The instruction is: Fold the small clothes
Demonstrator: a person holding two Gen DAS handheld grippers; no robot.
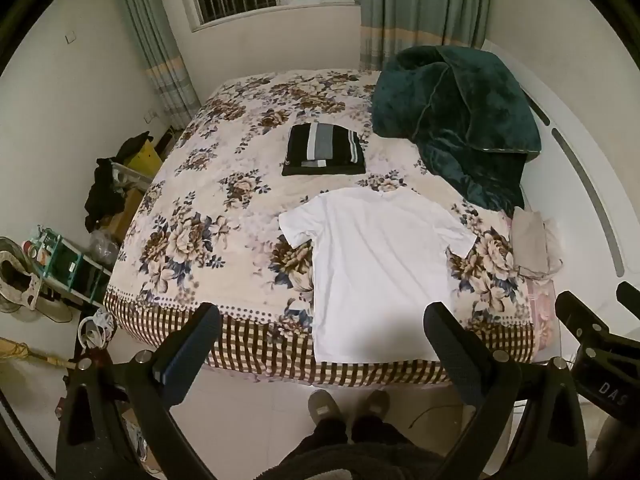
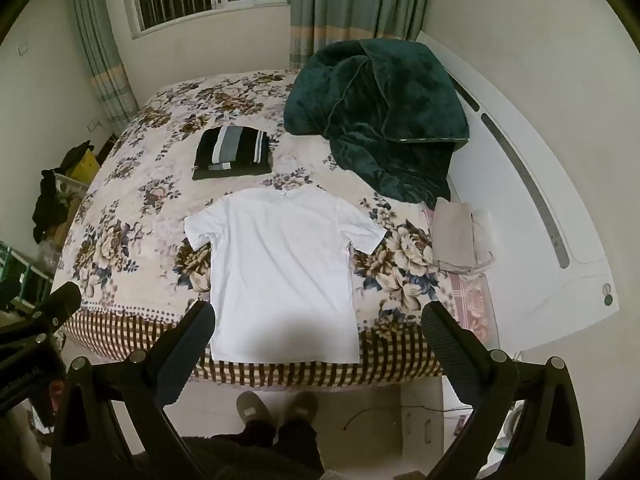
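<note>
Floral bedspread (image 1: 224, 200): brown and blue flower print with a checked border at the near edge, covering the whole bed; it carries every garment listed below.
Green blanket (image 1: 460, 120): plush, dark, heaped at the far right corner of the bed, against the white headboard (image 1: 580, 184).
White T-shirt (image 1: 376, 272): the task garment, spread flat and unfolded near the front edge of the bed, both short sleeves out to the sides, hem overlapping the checked border, collar pointing away from the person.
Folded dark stack (image 1: 324, 152): black clothing with grey and white stripes, already folded, lying beyond the T-shirt's collar and apart from it.
Beige garment (image 1: 532, 244): loosely folded at the right edge of the bed, beside the T-shirt's right sleeve but not touching it.
Left gripper (image 1: 324, 332): held above the near edge of the bed, jaws wide apart, nothing between them.
Right gripper (image 2: 320, 328): held beside the left one, jaws likewise wide apart and empty.
Slippers (image 1: 348, 404): grey pair on the person's feet, on the tiled floor just short of the bed.
</note>
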